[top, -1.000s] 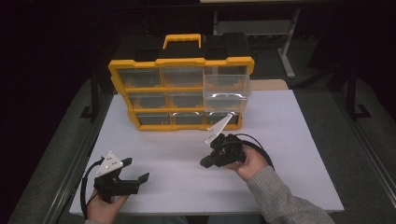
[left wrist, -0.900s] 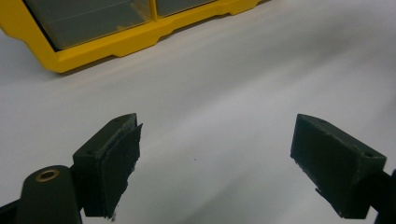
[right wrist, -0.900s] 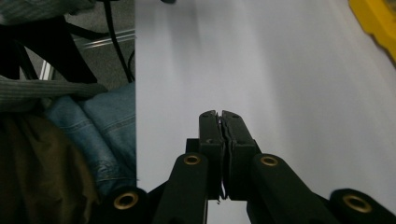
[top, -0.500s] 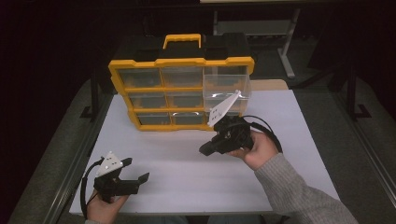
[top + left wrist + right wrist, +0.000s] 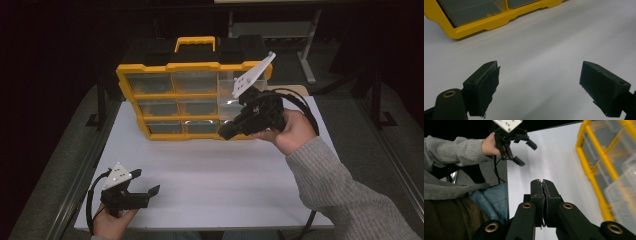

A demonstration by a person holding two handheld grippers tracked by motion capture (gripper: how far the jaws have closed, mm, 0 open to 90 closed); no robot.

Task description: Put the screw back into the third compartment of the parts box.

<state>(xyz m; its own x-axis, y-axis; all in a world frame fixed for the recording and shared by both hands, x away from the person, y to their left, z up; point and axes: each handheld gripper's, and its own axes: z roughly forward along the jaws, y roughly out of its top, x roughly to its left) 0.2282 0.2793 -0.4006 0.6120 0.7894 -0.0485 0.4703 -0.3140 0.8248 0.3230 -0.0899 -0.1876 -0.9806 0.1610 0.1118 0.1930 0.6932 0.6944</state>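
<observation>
Right gripper [image 5: 226, 133] raised at front of yellow organiser case [image 5: 150, 94], jaws pressed together, empty, near lower right drawers. Case stands upright on table [image 5: 210, 170]. Left gripper [image 5: 150, 192] jaws apart, resting low near table's front edge. Risk: closed jaws bump case, tip it backward; drawer [image 5: 235, 85] sticking out could slide free.

High view overhead; both gripper views close, sharing the yellow organizer [image 5: 195, 97] and white table [image 5: 210, 170].

A white table [image 5: 210, 165] stands in a dark room, grey floor [image 5: 60, 150] around.
</observation>
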